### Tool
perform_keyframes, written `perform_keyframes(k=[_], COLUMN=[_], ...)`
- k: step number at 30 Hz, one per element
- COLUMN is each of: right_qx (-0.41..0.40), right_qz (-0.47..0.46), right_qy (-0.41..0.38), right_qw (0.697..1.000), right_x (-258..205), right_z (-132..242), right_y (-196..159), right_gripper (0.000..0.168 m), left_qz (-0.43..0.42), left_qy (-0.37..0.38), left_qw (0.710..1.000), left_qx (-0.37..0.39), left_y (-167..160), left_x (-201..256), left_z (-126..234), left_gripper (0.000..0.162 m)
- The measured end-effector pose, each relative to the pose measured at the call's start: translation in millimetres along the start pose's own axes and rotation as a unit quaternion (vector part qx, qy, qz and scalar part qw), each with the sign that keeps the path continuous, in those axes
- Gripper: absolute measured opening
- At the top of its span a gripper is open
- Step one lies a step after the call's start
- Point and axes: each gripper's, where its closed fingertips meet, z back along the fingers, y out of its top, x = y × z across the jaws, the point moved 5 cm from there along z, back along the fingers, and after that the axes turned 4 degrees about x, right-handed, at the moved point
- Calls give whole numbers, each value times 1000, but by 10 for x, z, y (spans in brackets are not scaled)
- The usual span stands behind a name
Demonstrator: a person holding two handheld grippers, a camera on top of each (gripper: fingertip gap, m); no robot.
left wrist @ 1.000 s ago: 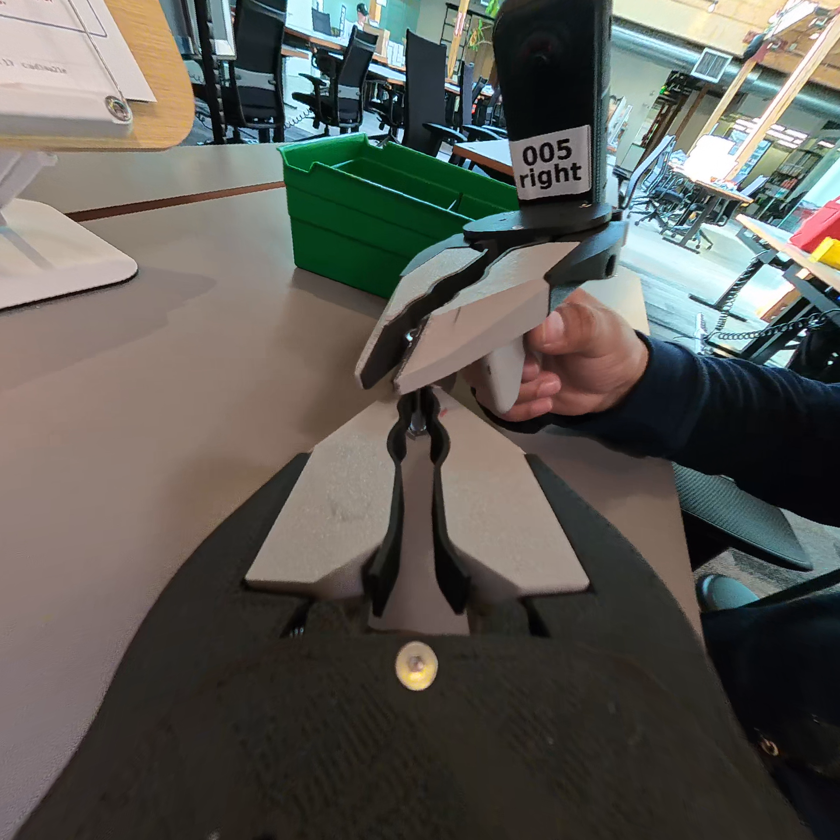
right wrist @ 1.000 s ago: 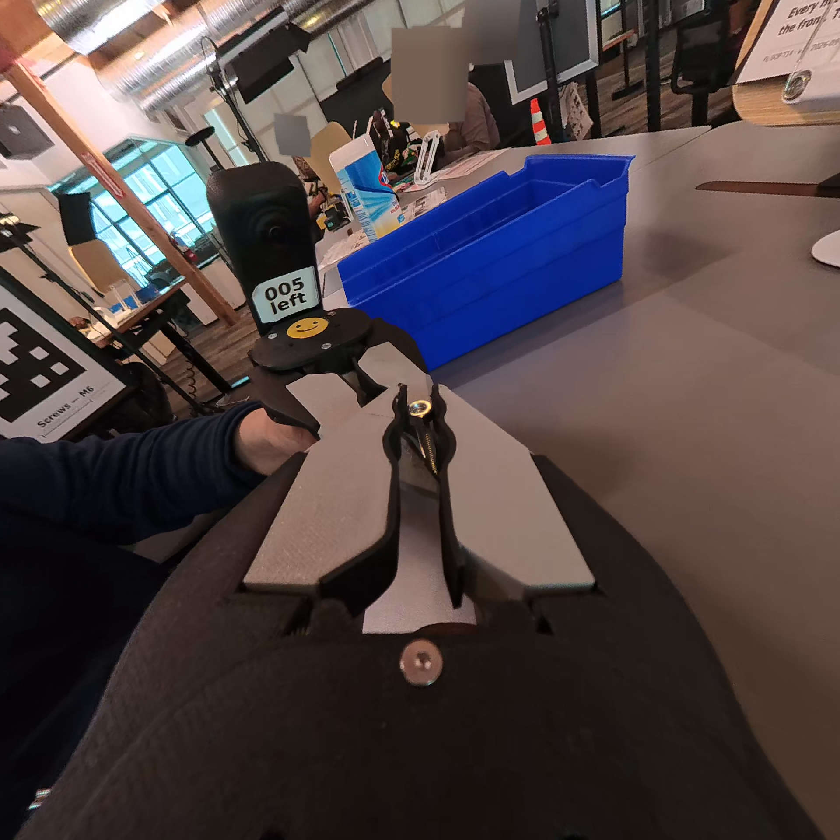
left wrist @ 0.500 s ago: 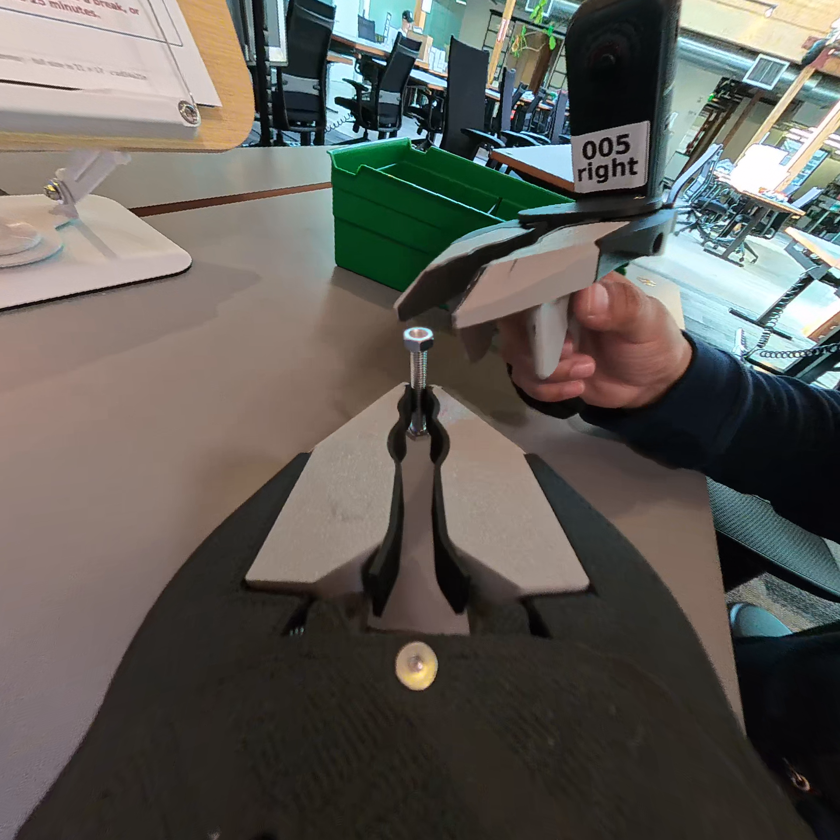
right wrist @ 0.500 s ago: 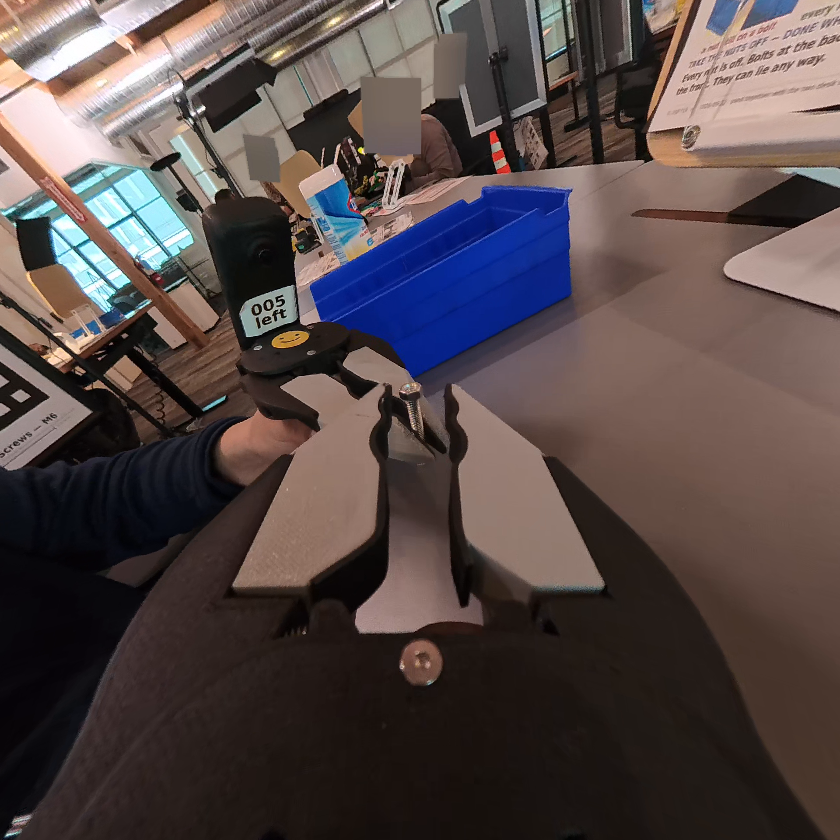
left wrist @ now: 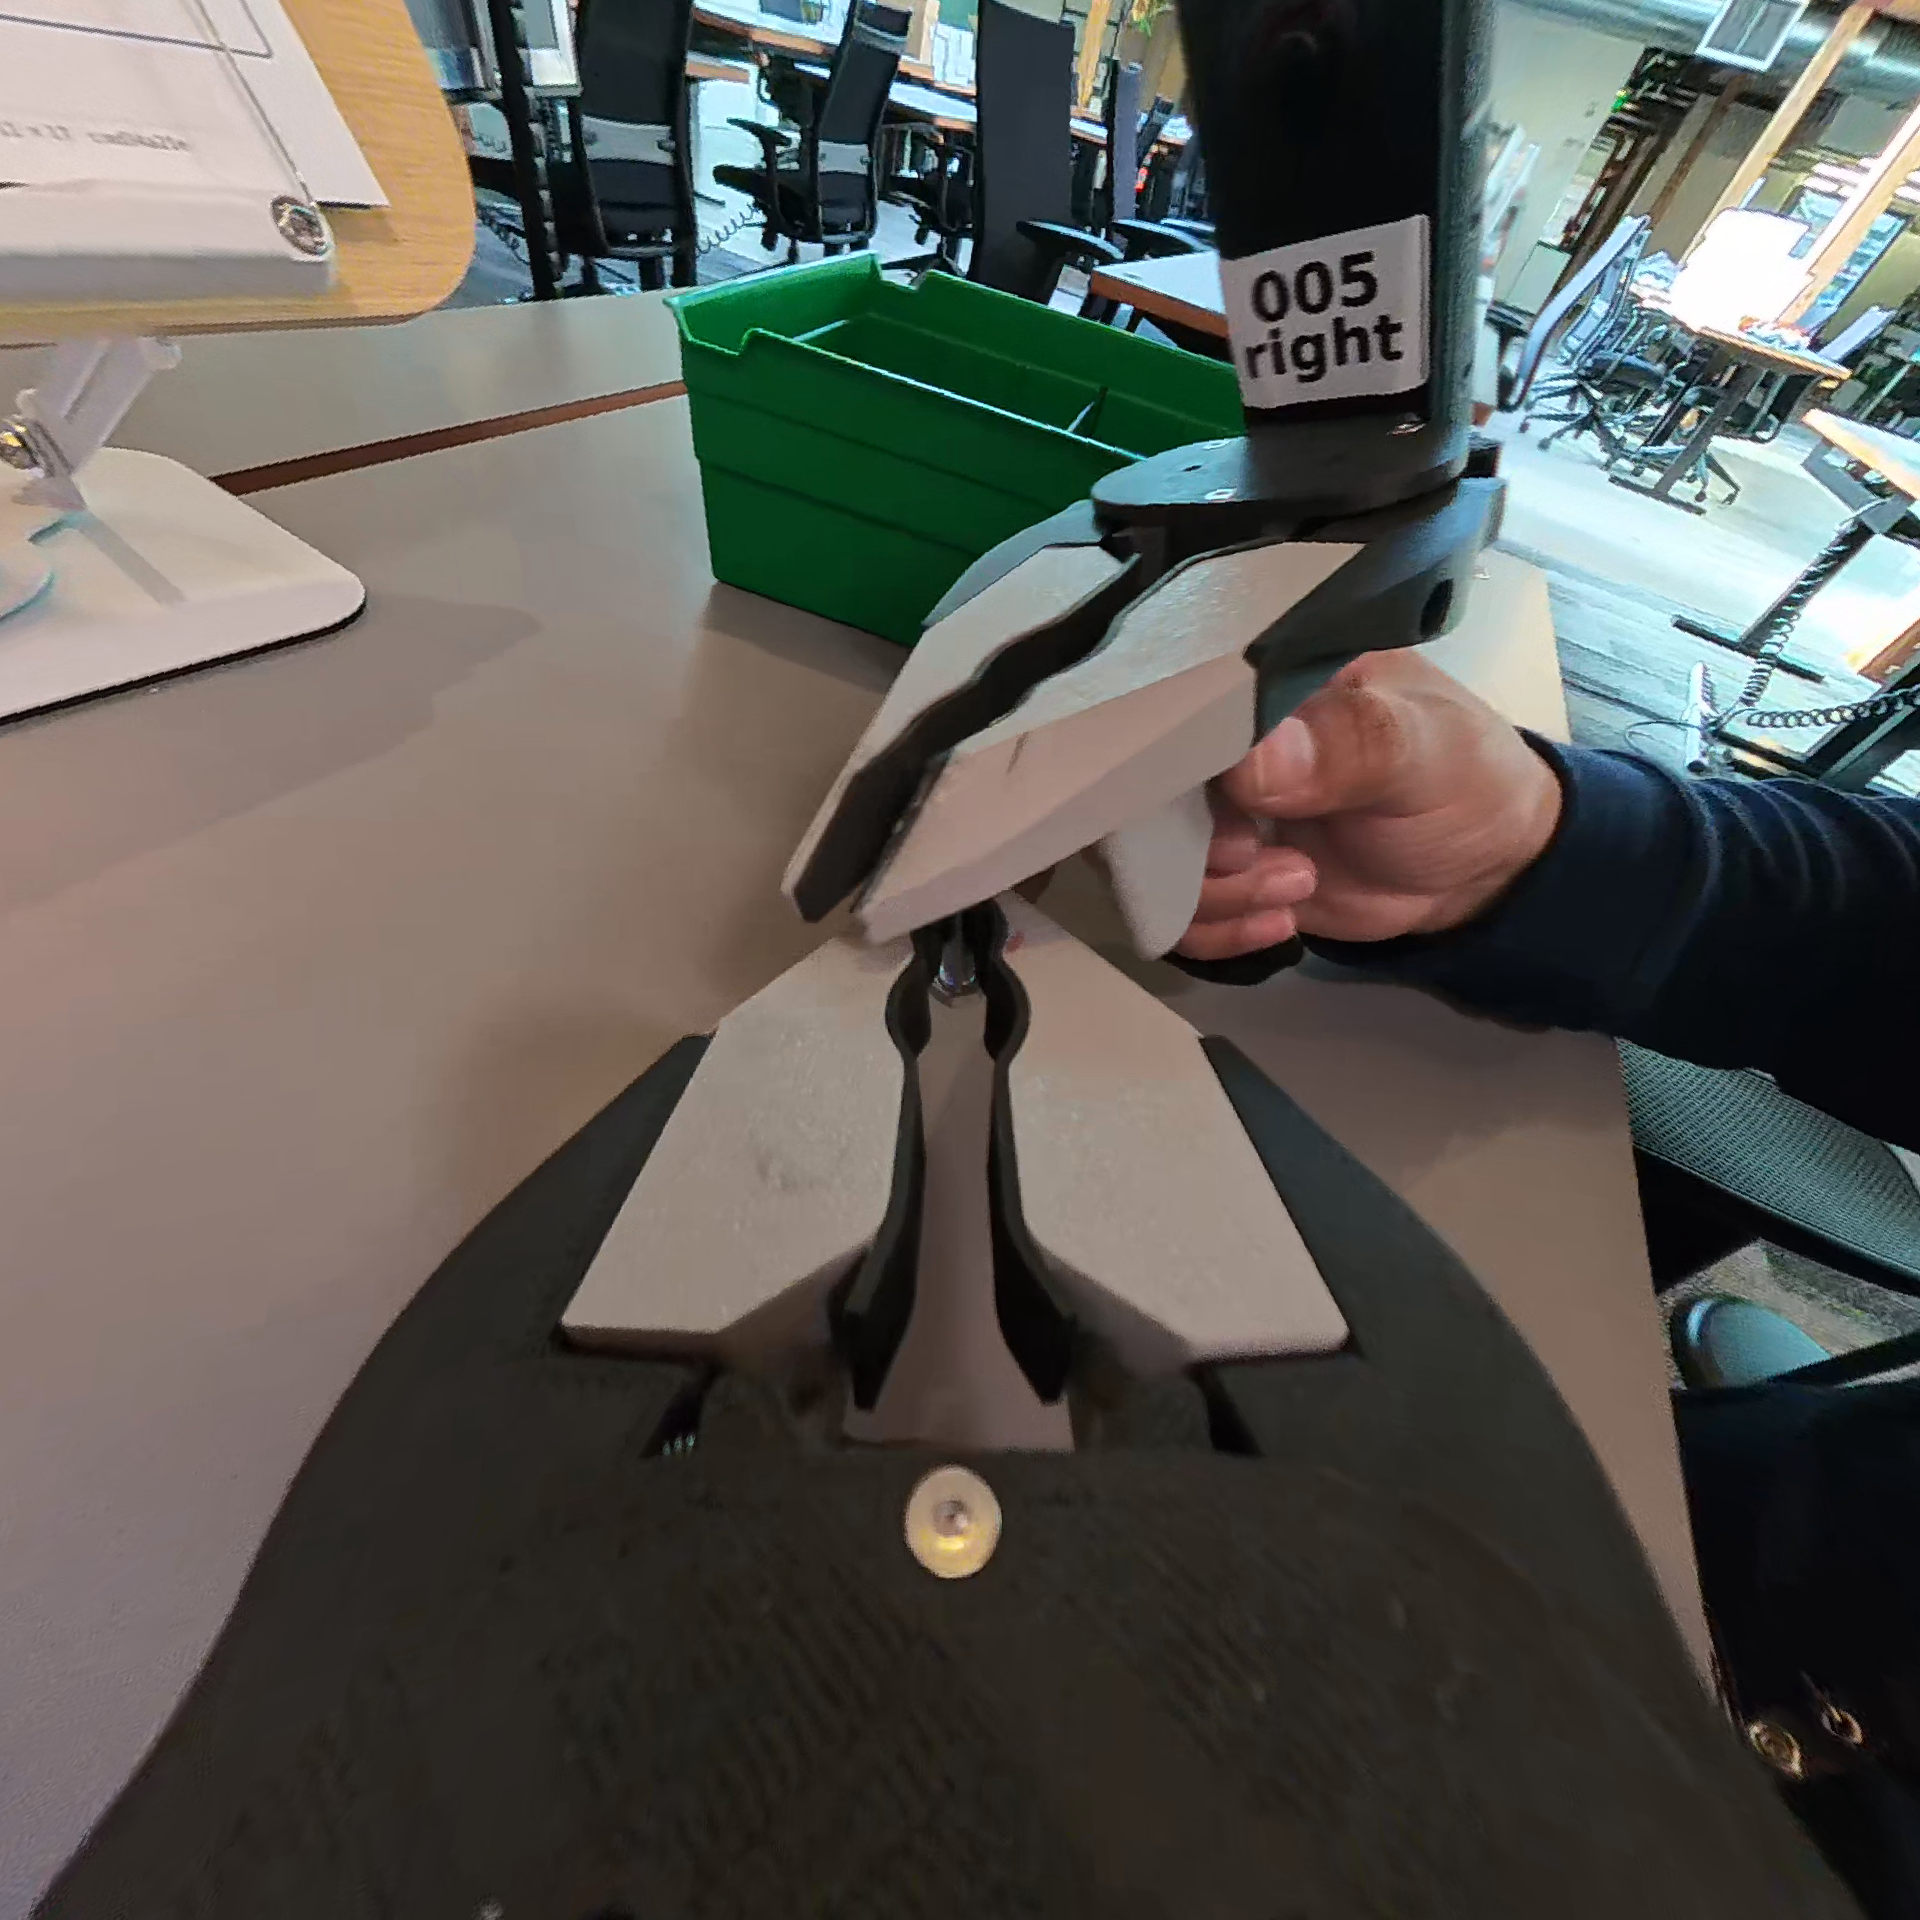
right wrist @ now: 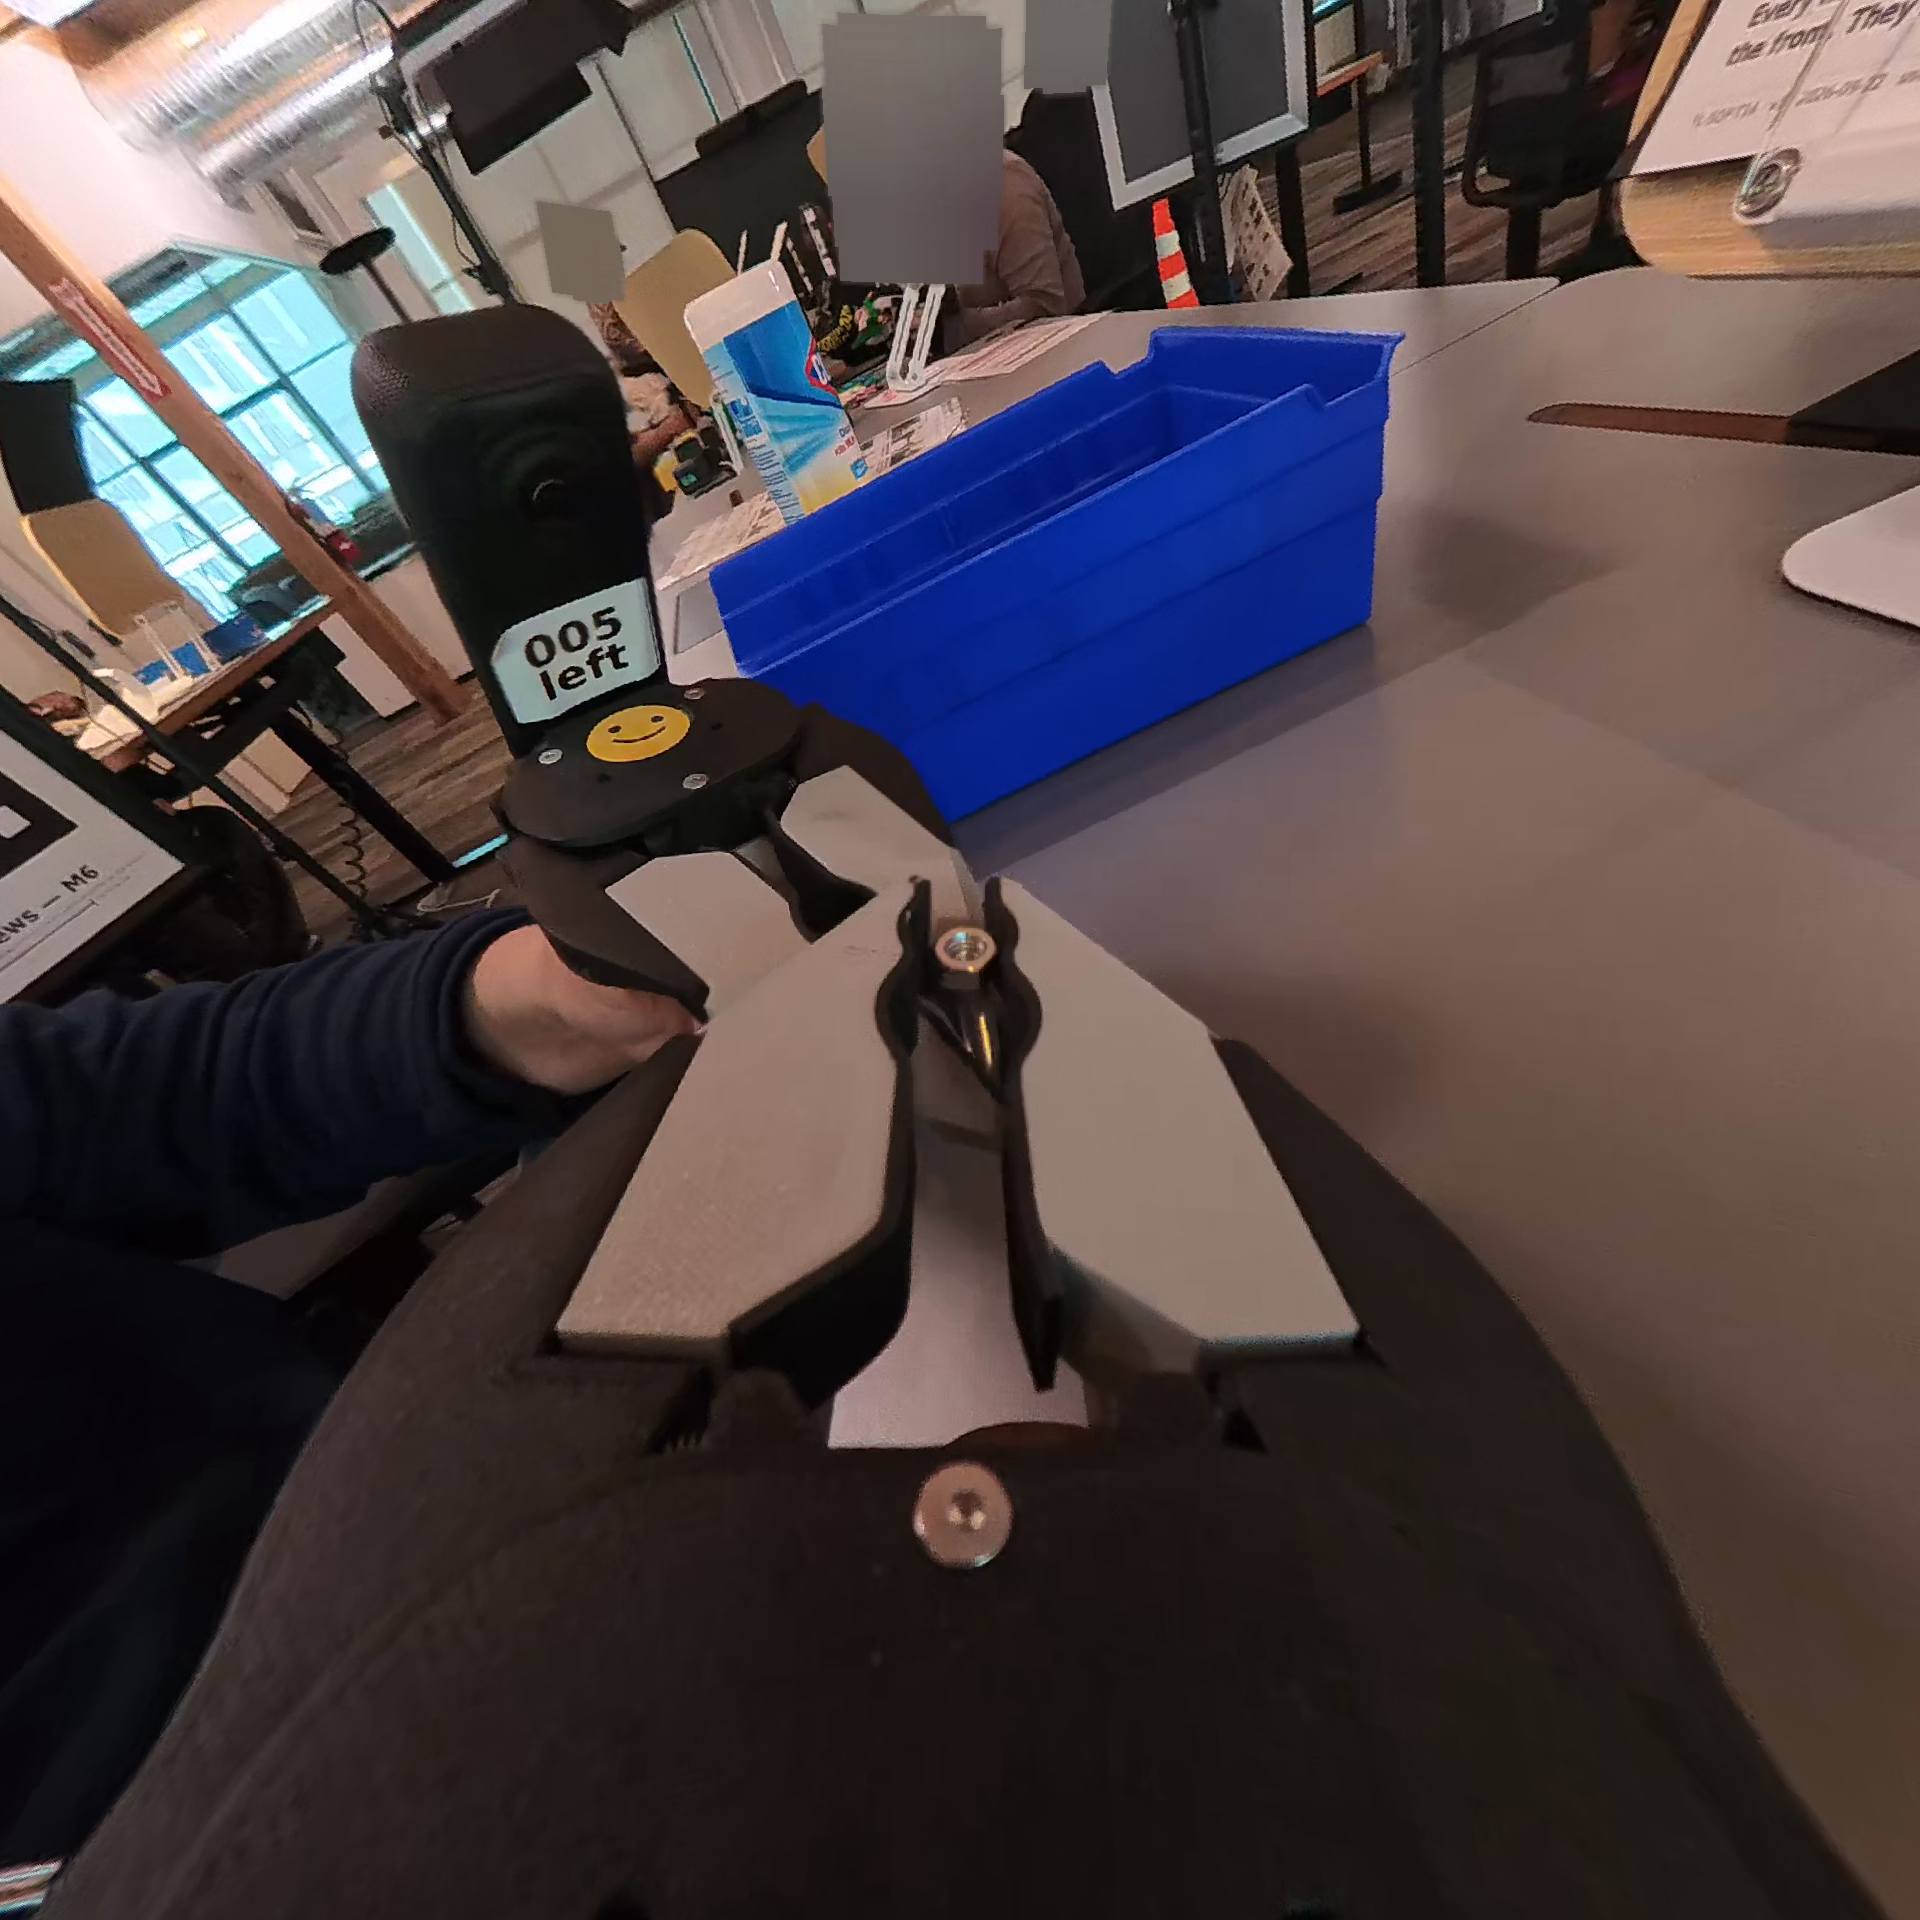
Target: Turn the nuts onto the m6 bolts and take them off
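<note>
The bolt (left wrist: 954, 982) stands upright between the tips of the left gripper (left wrist: 954, 987), its long axis running straight up from the grey table (left wrist: 436, 831); only a short piece of its shank shows there, since the right gripper (left wrist: 847, 904) covers the upper part from above. In the right wrist view a hexagonal metal piece with a round hole in its middle (right wrist: 964, 951) faces the camera end-on (whether this is the nut or the bolt's head I cannot tell), and the right gripper's fingers (right wrist: 790, 1122) are pressed against it from both sides, nearly closed. The left gripper's jaws are likewise drawn in close, clamped on the bolt's lower shank. The right gripper tilts down and to the left, its tips directly over the left gripper's tips; a hand (left wrist: 1382, 821) in a dark blue sleeve holds its grip from the right. The left gripper (right wrist: 831, 862) lies nearly level, held by a hand (right wrist: 561, 1013) reaching in from the left. A green bin (left wrist: 894, 457) sits on the table behind the grippers in the left wrist view, and a blue bin (right wrist: 1081, 582) behind them in the right wrist view.
</note>
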Motion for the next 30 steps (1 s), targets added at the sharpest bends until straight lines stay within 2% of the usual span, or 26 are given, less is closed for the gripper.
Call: perform_keyframes(k=[2,6,9,25,30], right_qx=[-3,-4,2,45,55], right_qz=[1,10,2,18,77], right_qy=[-1,-10,11,-12,-30], right_qw=[1000,1000,1000,999,995], right_x=[-2,8,-24,3,-383], right_z=[-15,4,2,200,446], right_y=[-11,4,16,207,404], right_gripper=[1,1,1,1,1], left_qz=[-7,5,24,32,21], left_qy=[1,-8,-35,-14,-3], left_qw=[1000,1000,999,999,1000], left_qx=[-2,5,7,7,5], left_y=[-5,5,-1,-16,-25], left_x=[20,21,46,-38,-58], left_z=[-15,-13,-16,3,16], left_gripper=[3,3,3,3,3])
